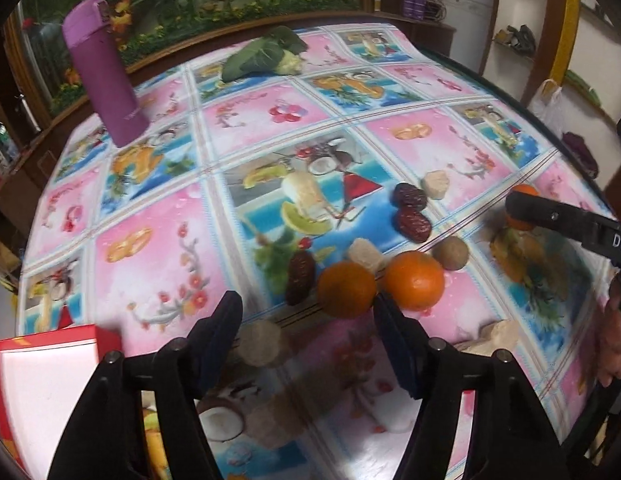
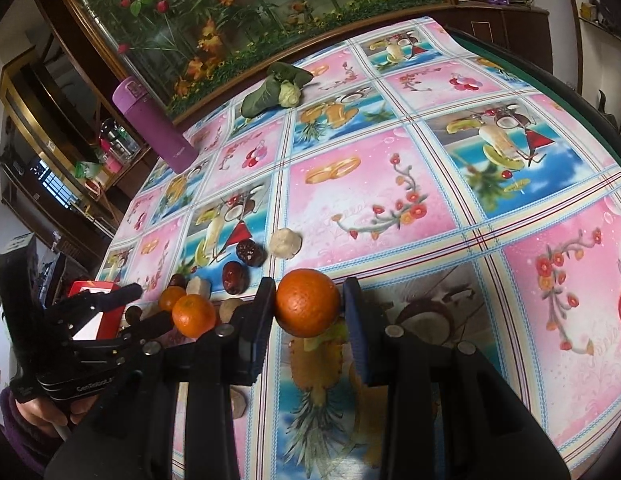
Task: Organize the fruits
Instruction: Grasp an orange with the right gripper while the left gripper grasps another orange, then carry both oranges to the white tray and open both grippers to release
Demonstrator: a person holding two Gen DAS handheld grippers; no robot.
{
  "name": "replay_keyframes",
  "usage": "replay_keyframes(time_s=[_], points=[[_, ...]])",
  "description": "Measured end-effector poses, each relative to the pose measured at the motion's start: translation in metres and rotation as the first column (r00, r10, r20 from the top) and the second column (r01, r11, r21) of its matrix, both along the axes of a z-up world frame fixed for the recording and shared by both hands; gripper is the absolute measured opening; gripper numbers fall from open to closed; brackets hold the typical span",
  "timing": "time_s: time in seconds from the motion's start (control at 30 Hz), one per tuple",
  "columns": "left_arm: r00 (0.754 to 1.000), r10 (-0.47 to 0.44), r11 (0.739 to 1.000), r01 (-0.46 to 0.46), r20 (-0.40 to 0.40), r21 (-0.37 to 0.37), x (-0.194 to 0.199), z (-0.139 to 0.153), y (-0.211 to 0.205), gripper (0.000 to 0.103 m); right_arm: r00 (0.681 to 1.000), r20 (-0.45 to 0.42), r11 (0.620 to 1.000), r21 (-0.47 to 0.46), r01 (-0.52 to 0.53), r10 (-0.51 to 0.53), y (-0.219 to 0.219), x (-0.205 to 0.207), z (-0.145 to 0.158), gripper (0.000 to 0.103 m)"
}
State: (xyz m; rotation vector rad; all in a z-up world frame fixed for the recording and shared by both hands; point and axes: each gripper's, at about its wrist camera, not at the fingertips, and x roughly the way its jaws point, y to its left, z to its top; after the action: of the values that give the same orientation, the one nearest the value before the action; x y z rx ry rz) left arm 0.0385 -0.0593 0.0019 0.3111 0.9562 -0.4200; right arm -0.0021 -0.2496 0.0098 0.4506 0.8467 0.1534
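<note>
Held orange (image 2: 307, 303): a round, deep-orange fruit with dimpled skin is seen between the two fingers of the right gripper (image 2: 310, 308), raised above the tablecloth (image 2: 370, 184); in the left wrist view only slivers of it show above and below a black finger.
Right gripper jaws: both blue pads are set against the fruit's sides, left pad touching, right pad at its edge; the fruit is gripped.
Other oranges: two are seen side by side, one (image 1: 346, 289) just ahead of the left gripper's fingertips, the other (image 1: 415, 280) to its right.
Left gripper (image 1: 306, 312): the jaws are spread wide and nothing is held; the nearer orange lies just beyond the gap, close to the right finger.
Dates: two wrinkled dark-red dates (image 1: 412, 212) lie beyond the oranges, a third darker one (image 1: 300, 276) to their left.
Pale pieces: beige chunks (image 1: 435, 184) are scattered around; what they are cannot be told.
Blurred: a round tan item (image 1: 259, 342) between the left fingers is smeared.
Red box (image 1: 42, 384): cut off at the lower left edge, white inside.
Purple flask (image 1: 104, 68): stands at the far left.
Leafy vegetable (image 1: 266, 56): lies near the far edge.
</note>
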Motion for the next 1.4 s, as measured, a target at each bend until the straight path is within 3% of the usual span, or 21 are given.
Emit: replay_keyframes(time_s=[0.13, 0.27, 0.43, 0.6, 0.83, 0.93, 1.1, 1.23, 1.4], points=[[1.0, -0.019, 1.0, 0.02, 0.005, -0.021, 0.003, -0.001, -0.004, 0.063, 1.0, 0.0, 1.0, 0.0, 0.007, -0.007, -0.001, -0.001, 0.0, 0.036], [0.999, -0.038, 0.997, 0.036, -0.022, -0.066, 0.002, 0.0, -0.005, 0.046, 1.0, 0.0, 1.0, -0.002, 0.009, -0.009, -0.002, -0.002, 0.002, 0.036], [0.997, -0.079, 0.992, 0.076, -0.024, -0.097, -0.005, 0.003, -0.005, 0.046, 1.0, 0.0, 1.0, 0.001, 0.015, -0.015, -0.003, -0.002, 0.001, 0.036], [0.996, -0.067, 0.995, 0.062, -0.066, -0.081, 0.002, -0.009, 0.0, 0.042, 1.0, 0.003, 1.0, -0.001, 0.017, -0.017, -0.004, -0.002, 0.001, 0.036], [0.996, -0.053, 0.994, 0.047, -0.067, -0.1, 0.007, -0.01, -0.004, 0.04, 1.0, 0.0, 1.0, 0.002, 0.015, -0.015, -0.003, -0.002, 0.001, 0.036], [0.996, -0.049, 0.99, 0.039, -0.074, -0.133, 0.008, -0.009, 0.0, 0.031, 1.0, 0.001, 1.0, 0.0, 0.012, -0.012, -0.002, -0.002, 0.001, 0.036], [0.999, -0.007, 0.988, -0.001, -0.052, -0.155, 0.004, -0.003, 0.009, 0.03, 1.0, 0.015, 1.0, -0.018, -0.007, 0.008, 0.004, -0.004, 0.002, 0.036], [0.999, 0.049, 0.979, -0.047, 0.006, -0.2, -0.01, 0.02, 0.028, 0.03, 0.999, 0.034, 0.999, -0.041, -0.024, 0.026, 0.013, -0.006, 0.005, 0.036], [0.976, 0.194, 0.956, -0.166, 0.098, -0.24, -0.047, 0.058, 0.081, 0.03, 0.994, 0.044, 0.995, -0.022, -0.095, 0.096, 0.043, -0.011, 0.013, 0.036]])
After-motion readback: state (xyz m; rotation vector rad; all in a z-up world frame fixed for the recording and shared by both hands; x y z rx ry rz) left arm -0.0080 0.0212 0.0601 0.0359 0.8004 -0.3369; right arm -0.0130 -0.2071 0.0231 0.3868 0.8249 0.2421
